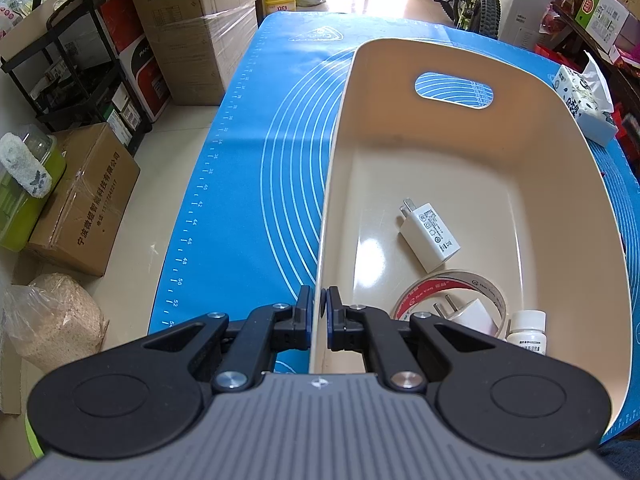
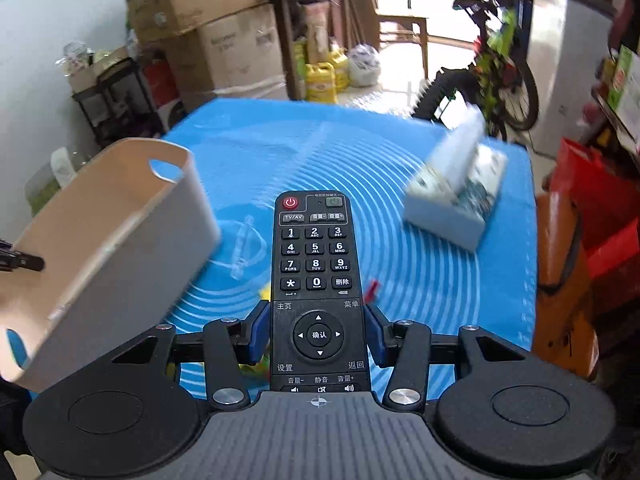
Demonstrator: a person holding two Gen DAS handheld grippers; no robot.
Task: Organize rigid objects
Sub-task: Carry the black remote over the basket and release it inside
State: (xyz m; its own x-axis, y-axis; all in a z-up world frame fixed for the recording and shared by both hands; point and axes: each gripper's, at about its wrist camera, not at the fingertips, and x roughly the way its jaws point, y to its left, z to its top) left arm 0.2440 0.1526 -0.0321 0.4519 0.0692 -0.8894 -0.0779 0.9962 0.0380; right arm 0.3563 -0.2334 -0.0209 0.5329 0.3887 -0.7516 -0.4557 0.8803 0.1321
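My left gripper (image 1: 319, 305) is shut on the near left rim of a cream plastic bin (image 1: 560, 168) that stands on the blue mat. Inside the bin lie a white USB charger (image 1: 430, 236), a roll of tape (image 1: 452, 300) with a white plug (image 1: 474, 314) in its hole, and a small white bottle (image 1: 527, 330). My right gripper (image 2: 319, 334) is shut on a black remote control (image 2: 316, 280), lifted above the mat, buttons facing up. The same bin (image 2: 112, 240) appears to its left, with a left finger (image 2: 22, 261) at its rim.
A tissue box (image 2: 456, 200) sits on the mat's (image 2: 420, 280) far right. A clear plastic piece (image 2: 246, 252), a red bit (image 2: 373, 288) and a yellow-green item (image 2: 264, 292) lie under the remote. Cardboard boxes (image 1: 200, 40), a black rack (image 1: 80, 72) and a bicycle (image 2: 492, 60) surround the table.
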